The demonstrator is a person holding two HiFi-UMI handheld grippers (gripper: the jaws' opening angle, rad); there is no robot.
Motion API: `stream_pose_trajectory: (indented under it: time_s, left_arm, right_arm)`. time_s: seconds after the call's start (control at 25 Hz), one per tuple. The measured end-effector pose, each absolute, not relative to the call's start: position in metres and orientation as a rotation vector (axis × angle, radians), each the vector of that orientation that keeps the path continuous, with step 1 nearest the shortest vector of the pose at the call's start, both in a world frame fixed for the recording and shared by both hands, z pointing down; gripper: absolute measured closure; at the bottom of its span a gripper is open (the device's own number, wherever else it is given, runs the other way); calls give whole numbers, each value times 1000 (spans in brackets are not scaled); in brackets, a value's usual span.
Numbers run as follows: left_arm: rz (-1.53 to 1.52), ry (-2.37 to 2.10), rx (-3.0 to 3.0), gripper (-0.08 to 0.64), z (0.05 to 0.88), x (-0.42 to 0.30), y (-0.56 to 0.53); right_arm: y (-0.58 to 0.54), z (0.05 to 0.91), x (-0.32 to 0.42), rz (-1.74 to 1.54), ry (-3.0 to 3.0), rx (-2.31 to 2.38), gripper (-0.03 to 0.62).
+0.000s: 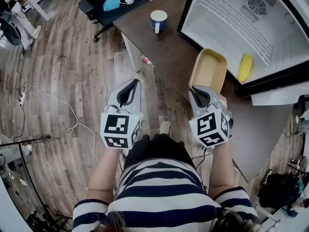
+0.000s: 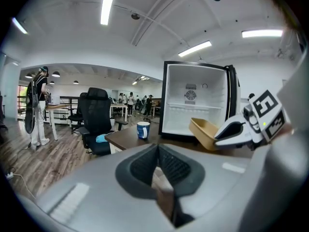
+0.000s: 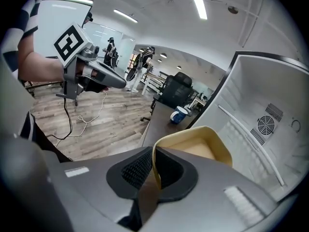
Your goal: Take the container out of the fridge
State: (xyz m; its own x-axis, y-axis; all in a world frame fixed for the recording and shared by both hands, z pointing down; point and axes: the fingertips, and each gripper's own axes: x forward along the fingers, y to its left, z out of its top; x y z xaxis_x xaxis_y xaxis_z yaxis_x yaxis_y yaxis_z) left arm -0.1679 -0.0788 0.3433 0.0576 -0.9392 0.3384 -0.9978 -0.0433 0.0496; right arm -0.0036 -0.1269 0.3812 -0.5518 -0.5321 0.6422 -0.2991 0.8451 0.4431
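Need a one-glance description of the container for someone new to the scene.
Find the open white fridge on the dark table. Just outside its doorway, the right tool pinches the rim of the container, a shallow tan tray with rounded corners. It alone is held; the yellow item lies inside the fridge, the blue mug stands on the table.

Dark table with 1 blue mug, open fridge

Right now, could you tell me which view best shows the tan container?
The right gripper view: the right tool pinches the container by its rim. The head view shows it from above; the left gripper view, small, side-on.
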Motion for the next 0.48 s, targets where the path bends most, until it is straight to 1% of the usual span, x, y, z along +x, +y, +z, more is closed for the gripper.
stream_pose_trajectory:
  time_s: [0.48]
  left_arm:
    - [305, -1952, 2084, 560, 342, -170, -73]
  right_arm:
    - [-120, 376, -8, -368, -2180, 602, 572]
